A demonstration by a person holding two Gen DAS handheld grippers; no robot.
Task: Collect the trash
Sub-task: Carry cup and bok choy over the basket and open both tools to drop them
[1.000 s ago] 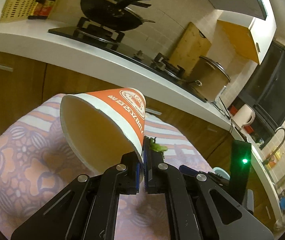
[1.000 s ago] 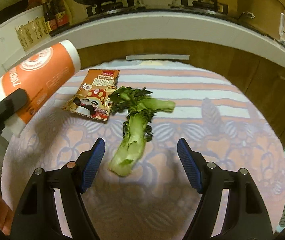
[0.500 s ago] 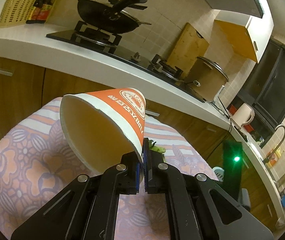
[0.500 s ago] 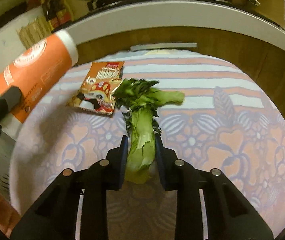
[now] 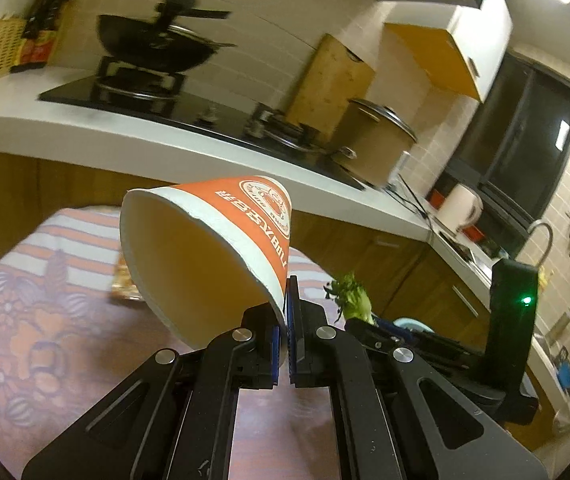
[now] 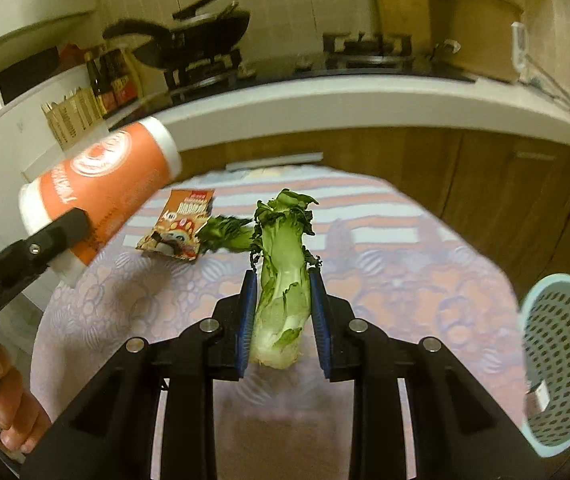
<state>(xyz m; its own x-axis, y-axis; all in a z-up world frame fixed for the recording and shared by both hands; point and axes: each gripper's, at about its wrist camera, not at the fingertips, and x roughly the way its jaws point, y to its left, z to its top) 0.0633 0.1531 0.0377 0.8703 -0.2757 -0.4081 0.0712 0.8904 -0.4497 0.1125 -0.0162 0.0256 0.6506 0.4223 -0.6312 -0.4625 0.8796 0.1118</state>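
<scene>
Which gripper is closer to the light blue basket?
Right. The right gripper, clamping the bok choy, has the basket just beside it; the left gripper, pinching the cup, is opposite.

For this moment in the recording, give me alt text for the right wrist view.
The right claw is shut on a green bok choy stalk, lifted above a floral tablecloth. At left, the left claw holds an orange paper cup; a snack wrapper and another leafy piece lie on the cloth, and a blue perforated basket stands at right.
</scene>
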